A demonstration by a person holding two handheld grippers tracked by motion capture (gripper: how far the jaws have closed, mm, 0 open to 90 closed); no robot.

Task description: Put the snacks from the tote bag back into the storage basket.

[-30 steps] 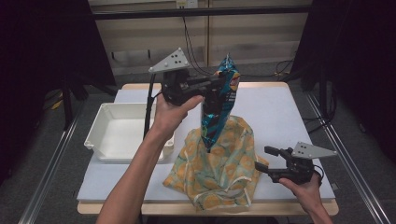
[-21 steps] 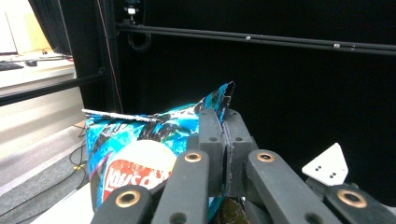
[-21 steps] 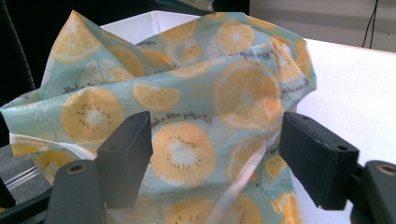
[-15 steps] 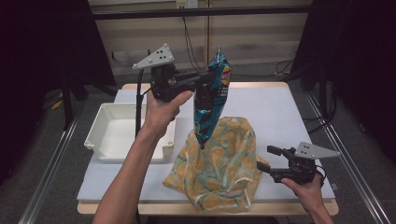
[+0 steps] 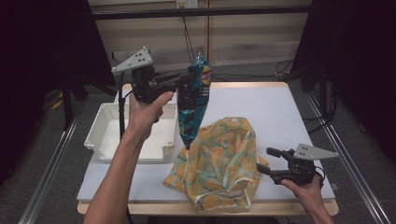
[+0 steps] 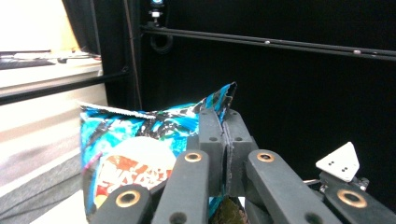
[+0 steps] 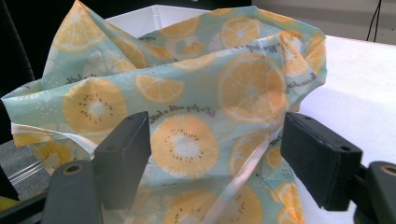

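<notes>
Change over the last second: the left gripper [image 5: 192, 84], jaws clamped on the top edge of the blue chip bag [image 5: 192, 109], shifts leftward across the high view and rises slightly. The bag travels with it, its lower tip lifting out of the fruit-print cloth bag [image 5: 219, 163] to hang just above the cloth's left rim, beside the white tray [image 5: 109, 135]. The cloth's opening slackens.

Chip bag [image 6: 140, 154]: red and white brand logo present, lettering too blurred to read. Citrus-print fabric bag [image 7: 187, 93]: small cursive script printed between the fruit slices, not legible
</notes>
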